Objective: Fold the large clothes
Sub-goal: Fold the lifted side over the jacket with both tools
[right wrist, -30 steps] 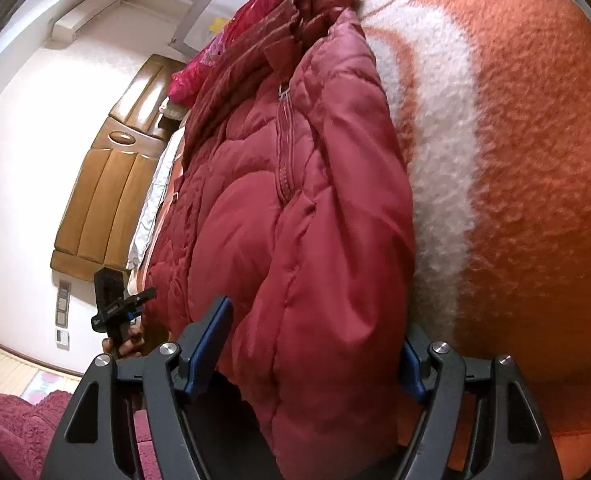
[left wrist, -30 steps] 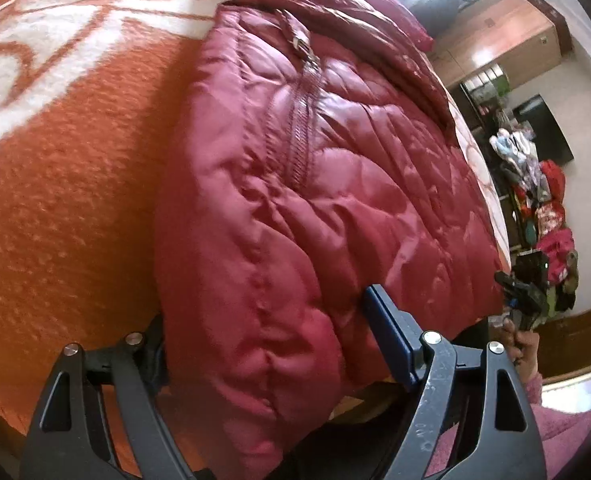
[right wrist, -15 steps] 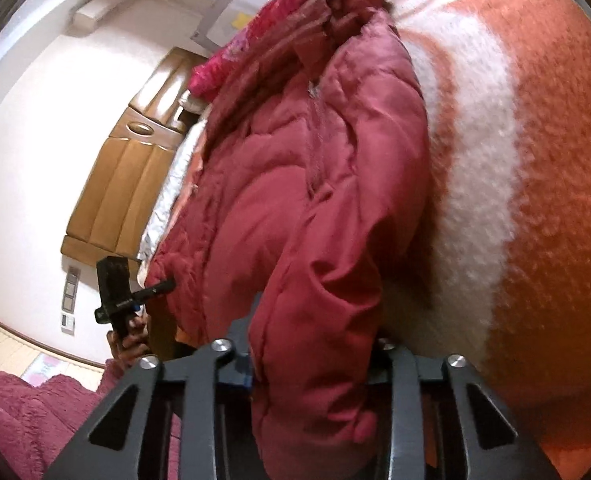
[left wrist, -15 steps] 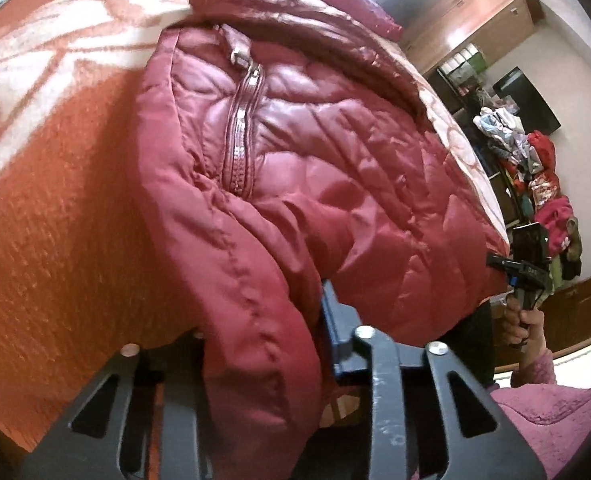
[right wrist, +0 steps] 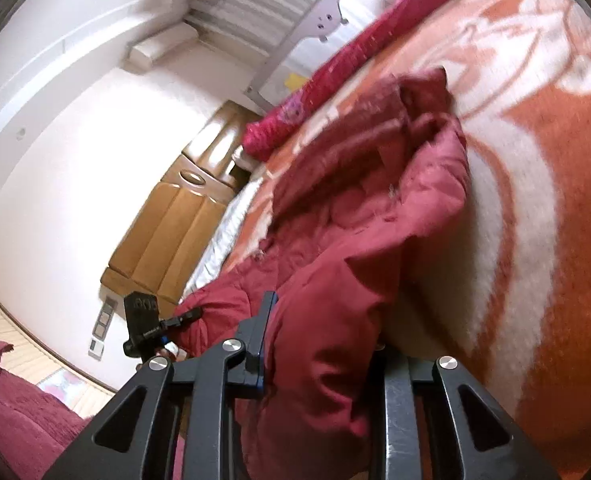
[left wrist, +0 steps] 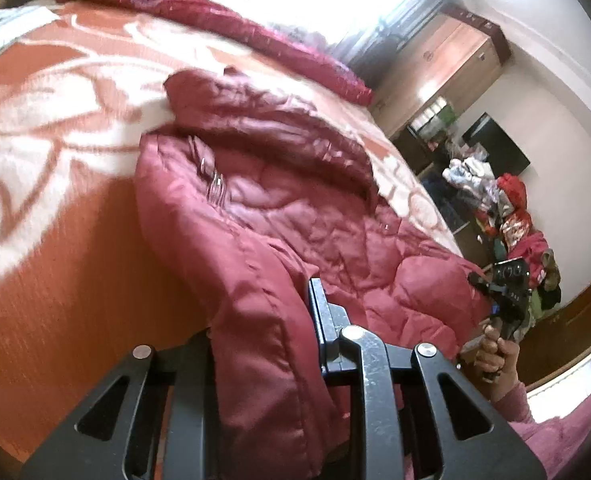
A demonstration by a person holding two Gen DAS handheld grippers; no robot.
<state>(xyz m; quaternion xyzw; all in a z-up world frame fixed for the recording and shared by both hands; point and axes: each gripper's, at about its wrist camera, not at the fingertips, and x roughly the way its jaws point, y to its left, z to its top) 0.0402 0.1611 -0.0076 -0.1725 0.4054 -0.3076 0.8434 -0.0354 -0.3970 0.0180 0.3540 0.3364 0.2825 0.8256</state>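
Both the left gripper (left wrist: 261, 344) and right gripper (right wrist: 319, 344) are clamped on the puffer jacket's (left wrist: 295, 208) near hem, its length running away toward the collar.

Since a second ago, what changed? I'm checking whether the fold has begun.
Both claws closed: the left claw and right claw, open around the jacket hem before, now pinch it and have lifted it up and forward over the blanket. The collar end stayed on the bed.
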